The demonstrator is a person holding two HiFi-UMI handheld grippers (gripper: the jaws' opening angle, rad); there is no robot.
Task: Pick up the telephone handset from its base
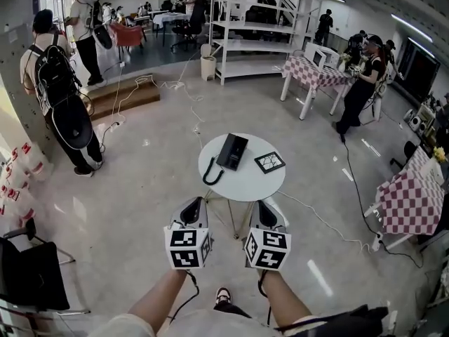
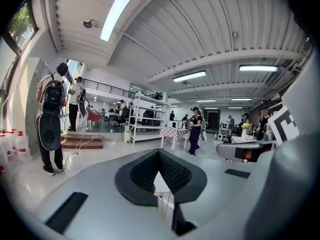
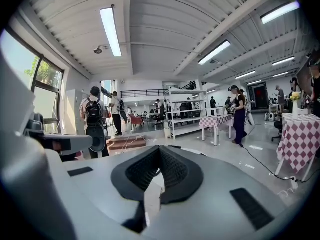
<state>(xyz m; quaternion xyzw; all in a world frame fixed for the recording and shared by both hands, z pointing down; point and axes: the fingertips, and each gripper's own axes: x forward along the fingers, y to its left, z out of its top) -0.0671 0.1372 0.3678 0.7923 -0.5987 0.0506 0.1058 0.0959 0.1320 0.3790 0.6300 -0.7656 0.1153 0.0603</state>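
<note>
White round table (image 1: pixel 254 182) carries the black telephone (image 1: pixel 231 152).

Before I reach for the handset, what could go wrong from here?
1. The left gripper and right gripper are both shut; unopened, they may push the phone across the small table.
2. The coiled cord hangs over the table's near edge and may drag the phone as you lift.
3. A floor cable runs beside the table; a foot might catch it.
</note>
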